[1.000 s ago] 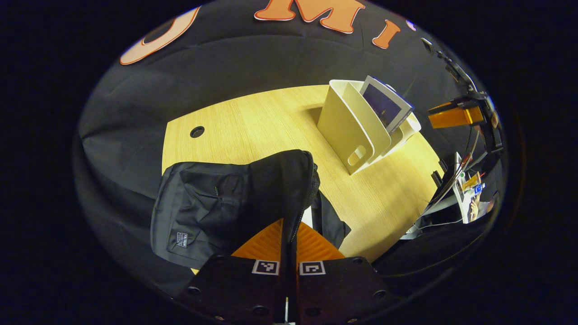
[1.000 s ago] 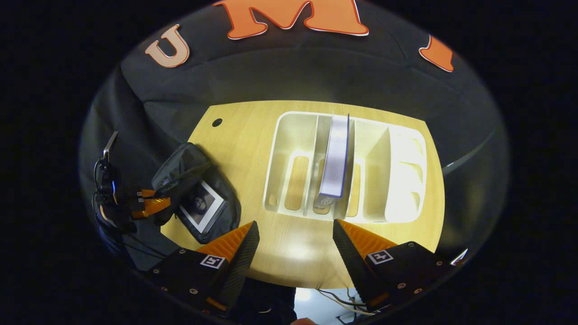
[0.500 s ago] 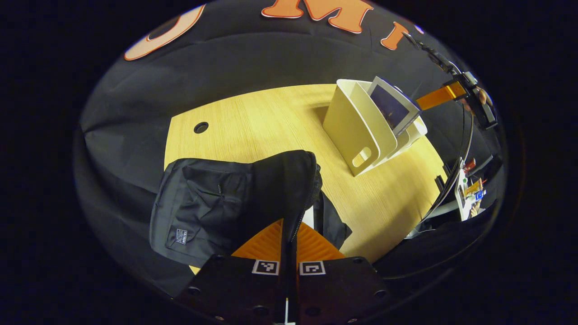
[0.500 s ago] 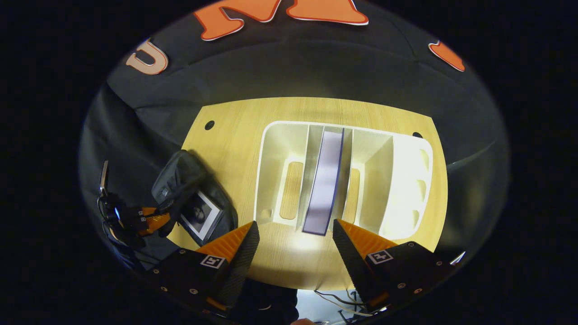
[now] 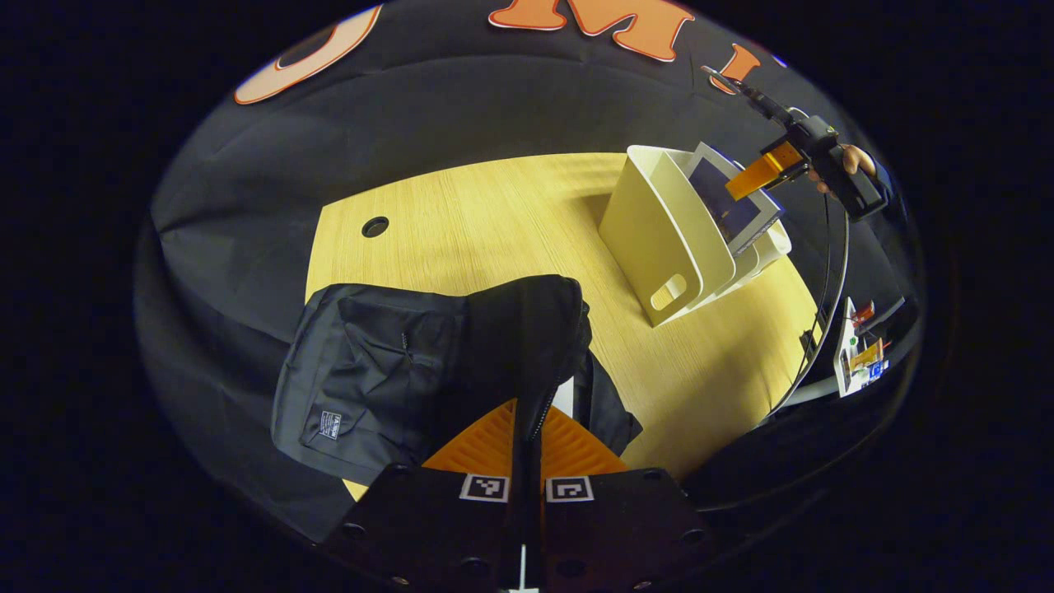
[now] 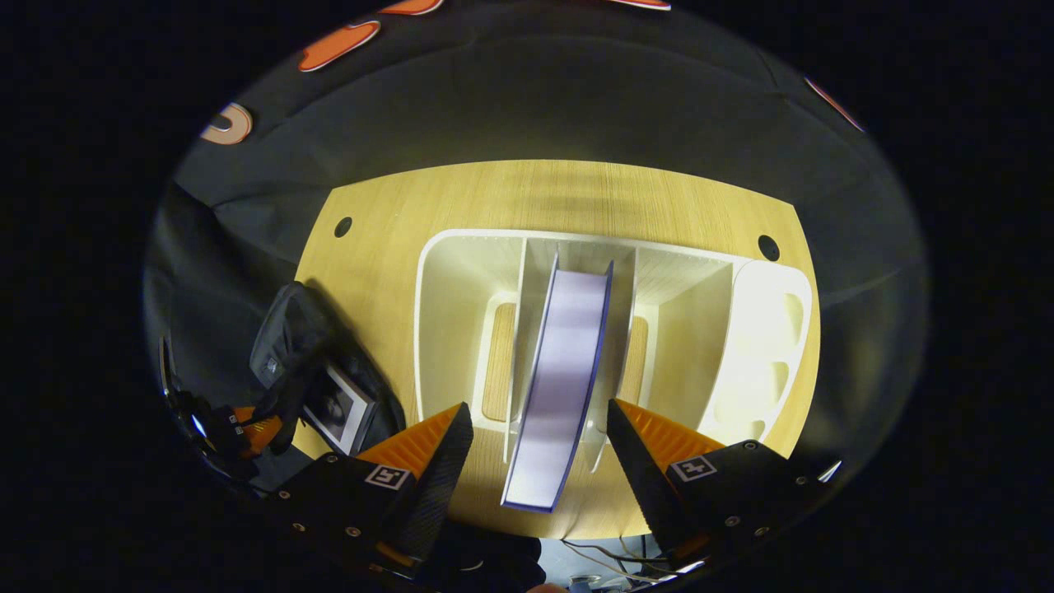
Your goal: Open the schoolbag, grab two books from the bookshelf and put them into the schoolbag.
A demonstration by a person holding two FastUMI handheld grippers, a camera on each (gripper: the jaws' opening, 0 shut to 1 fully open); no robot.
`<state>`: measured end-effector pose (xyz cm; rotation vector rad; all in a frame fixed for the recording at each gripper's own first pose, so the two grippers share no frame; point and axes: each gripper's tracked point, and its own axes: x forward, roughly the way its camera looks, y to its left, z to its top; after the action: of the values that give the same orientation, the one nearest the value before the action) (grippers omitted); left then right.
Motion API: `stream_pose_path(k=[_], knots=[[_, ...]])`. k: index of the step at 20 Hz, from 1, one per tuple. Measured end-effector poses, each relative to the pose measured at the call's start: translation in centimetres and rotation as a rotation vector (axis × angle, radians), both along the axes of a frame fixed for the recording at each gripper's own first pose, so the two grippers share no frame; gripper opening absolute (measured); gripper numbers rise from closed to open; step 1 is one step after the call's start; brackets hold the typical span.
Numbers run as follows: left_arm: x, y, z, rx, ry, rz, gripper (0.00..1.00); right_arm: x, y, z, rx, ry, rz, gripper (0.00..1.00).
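Left gripper (image 5: 525, 428) jaws clamp the schoolbag (image 5: 428, 371) flap; right gripper (image 6: 539, 449) jaws apart, a book (image 6: 560, 371) edge between them

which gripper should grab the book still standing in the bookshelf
Right. The right gripper is open with the book between its fingers in the bookshelf. The left gripper is shut on the schoolbag flap, holding it open.

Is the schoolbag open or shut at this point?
Open. The left gripper is shut on the schoolbag flap's zipper edge, holding it up, and in the right gripper view a book lies inside the gap.
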<state>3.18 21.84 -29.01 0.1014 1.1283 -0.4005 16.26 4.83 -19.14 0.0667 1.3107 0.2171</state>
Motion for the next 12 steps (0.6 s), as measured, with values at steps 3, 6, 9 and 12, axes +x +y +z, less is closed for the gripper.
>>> stream_pose_path(k=[3, 6, 9, 12], knots=[[-0.1, 0.0, 0.0, 0.003, 0.000, 0.011, 0.02, 1.1, -0.2, -1.0, -0.020, 0.014, -0.009, 0.98], [0.0, 0.1, -0.1, 0.004, 0.000, 0.019, 0.02, 1.5, -0.6, -2.1, -0.053, 0.024, -0.014, 0.89], [-0.2, 0.0, -0.1, 0.002, 0.001, 0.022, 0.02, 1.6, -1.0, -2.8, -0.088, 0.032, -0.027, 0.72], [-0.1, 0.0, 0.0, 0.004, -0.003, 0.022, 0.03, 1.3, -1.3, -2.9, -0.125, 0.034, -0.046, 0.56]])
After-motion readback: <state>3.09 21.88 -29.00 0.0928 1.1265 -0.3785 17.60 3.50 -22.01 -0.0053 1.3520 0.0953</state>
